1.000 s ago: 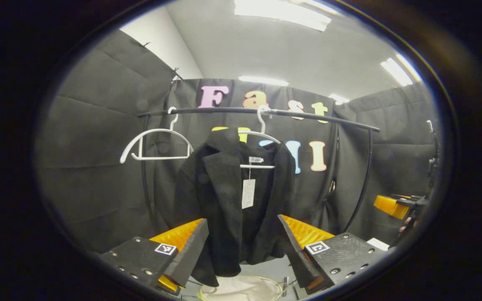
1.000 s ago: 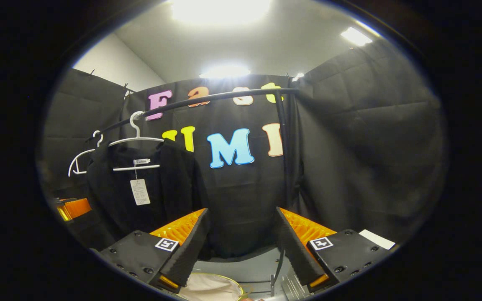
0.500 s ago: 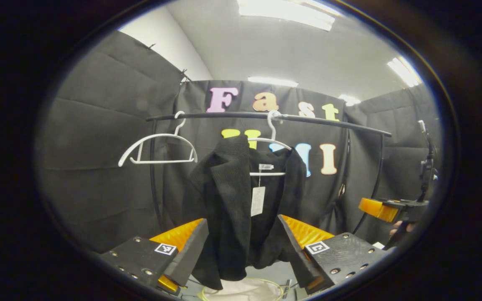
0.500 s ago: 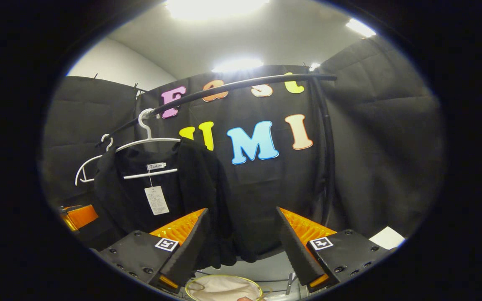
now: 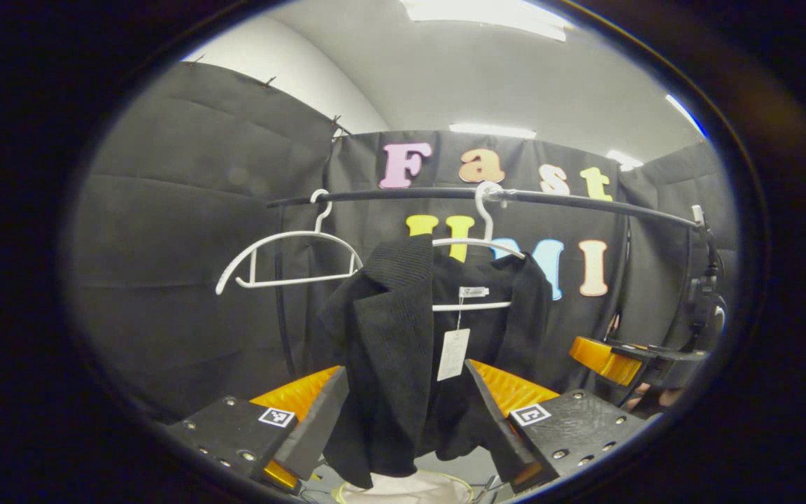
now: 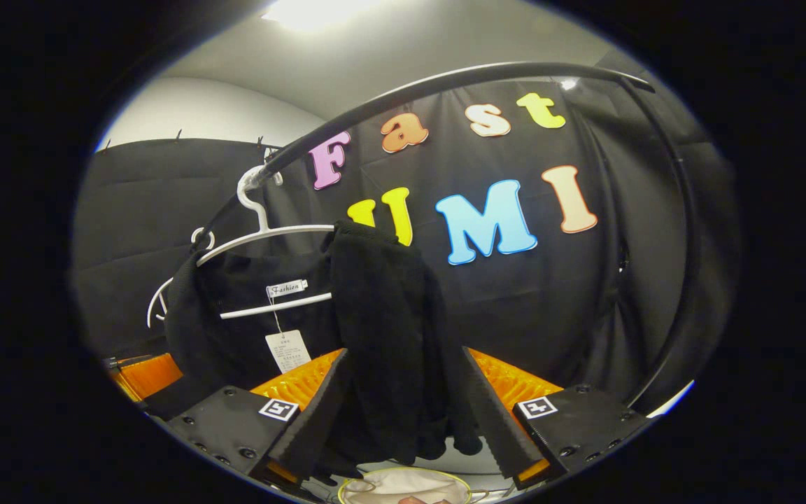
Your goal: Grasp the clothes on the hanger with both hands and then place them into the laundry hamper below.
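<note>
Garment: the black ribbed-knit jacket [image 5: 403, 350] hangs open-fronted on a white plastic hanger [image 5: 476, 262] hooked over the black metal rail [image 5: 585, 204], so each front panel offers you a free edge.
Left gripper [image 5: 406, 413]: your fingers stand apart, framing the jacket's left panel, not touching it.
Right gripper [image 6: 403, 413]: spread wide around the right panel [image 6: 389, 336]; no pinch yet.
Hamper: the cream fabric laundry hamper [image 6: 403, 486] sits directly below, ready for a straight drop.
Spare: an empty white hanger [image 5: 291, 259] hangs beside.

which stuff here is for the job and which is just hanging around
For the job: black jacket on its white hanger; hamper below; left gripper and right gripper, both open.

Just there: empty hanger; rail; paper tag.
</note>
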A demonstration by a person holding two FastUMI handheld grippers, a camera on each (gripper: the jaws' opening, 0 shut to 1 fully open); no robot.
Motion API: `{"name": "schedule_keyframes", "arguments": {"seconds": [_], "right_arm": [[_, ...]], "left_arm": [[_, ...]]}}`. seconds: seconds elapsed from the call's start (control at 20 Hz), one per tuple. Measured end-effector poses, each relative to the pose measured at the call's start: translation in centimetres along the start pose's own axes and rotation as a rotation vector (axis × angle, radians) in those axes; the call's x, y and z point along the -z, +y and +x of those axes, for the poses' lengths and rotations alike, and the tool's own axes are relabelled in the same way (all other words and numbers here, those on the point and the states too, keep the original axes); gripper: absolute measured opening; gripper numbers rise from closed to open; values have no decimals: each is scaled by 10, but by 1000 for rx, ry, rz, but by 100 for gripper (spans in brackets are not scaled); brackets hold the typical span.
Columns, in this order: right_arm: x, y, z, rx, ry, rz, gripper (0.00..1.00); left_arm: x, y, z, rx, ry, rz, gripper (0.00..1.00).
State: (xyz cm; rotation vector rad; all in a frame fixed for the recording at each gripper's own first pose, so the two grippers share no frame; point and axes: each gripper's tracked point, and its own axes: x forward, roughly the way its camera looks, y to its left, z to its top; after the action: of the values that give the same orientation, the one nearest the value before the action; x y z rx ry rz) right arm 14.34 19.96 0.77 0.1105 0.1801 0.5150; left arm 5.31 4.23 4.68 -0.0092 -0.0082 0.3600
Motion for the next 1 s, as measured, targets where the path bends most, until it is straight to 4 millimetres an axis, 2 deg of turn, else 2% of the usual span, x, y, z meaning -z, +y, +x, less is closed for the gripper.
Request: {"name": "schedule_keyframes", "arguments": {"seconds": [0.2, 0.35, 0.5, 0.65, 0.85, 1.0], "right_arm": [[7, 15, 40, -95, 35, 30, 98], [17, 24, 62, -125, 65, 35, 98], [24, 32, 78, -149, 85, 36, 98], [26, 33, 94, -132, 75, 47, 98], [24, 39, 110, -132, 75, 49, 98], [19, 36, 119, -125, 59, 22, 98]], "left_arm": [[2, -4, 25, -74, -18, -38, 95], [4, -6, 42, -115, -23, -53, 95], [4, -2, 56, -169, -26, -40, 95], [5, -6, 68, -195, -34, -102, 95], [5, 1, 79, -237, -34, -81, 95], [3, 8, 85, -267, -40, -76, 95]]}}
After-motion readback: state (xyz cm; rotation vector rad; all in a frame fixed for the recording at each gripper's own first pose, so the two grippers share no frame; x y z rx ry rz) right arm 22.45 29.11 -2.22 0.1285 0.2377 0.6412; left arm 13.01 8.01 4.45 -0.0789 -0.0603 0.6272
